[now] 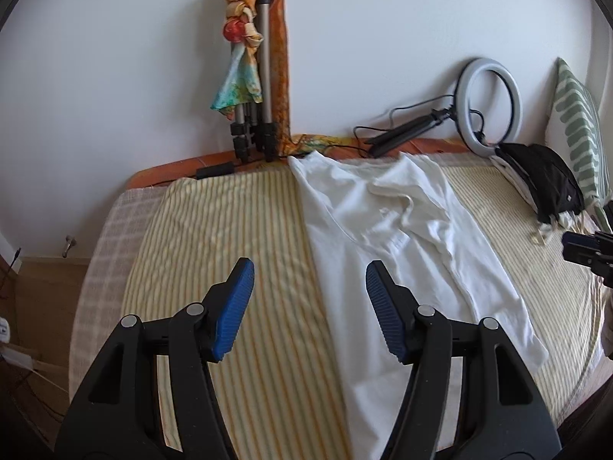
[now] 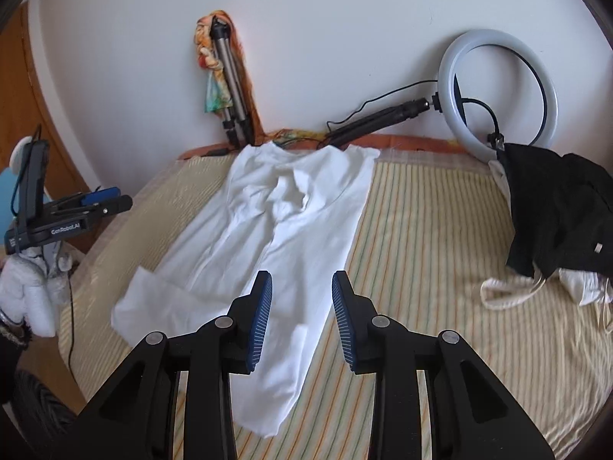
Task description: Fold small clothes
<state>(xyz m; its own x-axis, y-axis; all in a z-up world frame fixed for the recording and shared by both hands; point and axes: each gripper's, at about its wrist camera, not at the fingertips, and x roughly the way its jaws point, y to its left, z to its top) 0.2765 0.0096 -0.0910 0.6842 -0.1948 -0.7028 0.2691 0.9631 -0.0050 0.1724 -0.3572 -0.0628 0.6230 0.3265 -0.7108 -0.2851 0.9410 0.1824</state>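
A white shirt [image 1: 387,230] lies lengthwise on the striped bed sheet [image 1: 237,230], its sides turned in and creased near the collar end by the wall. In the right wrist view the same white shirt [image 2: 276,230] runs from the wall toward me, with a flap sticking out at its near left. My left gripper [image 1: 309,264] hovers open over the shirt's left edge and holds nothing. Open with a narrower gap, my right gripper [image 2: 302,274] hangs above the shirt's near part, no cloth between its pads. The left gripper [image 2: 103,199] also shows at the left, off the bed's side.
A folded tripod [image 1: 264,76] draped with a colourful scarf leans on the wall. A ring light [image 2: 498,92] on its stand rests at the back right. Black clothes [image 2: 559,211] and a white garment [image 2: 509,291] with strings lie at the right. A green-striped pillow [image 1: 578,126] stands against the wall.
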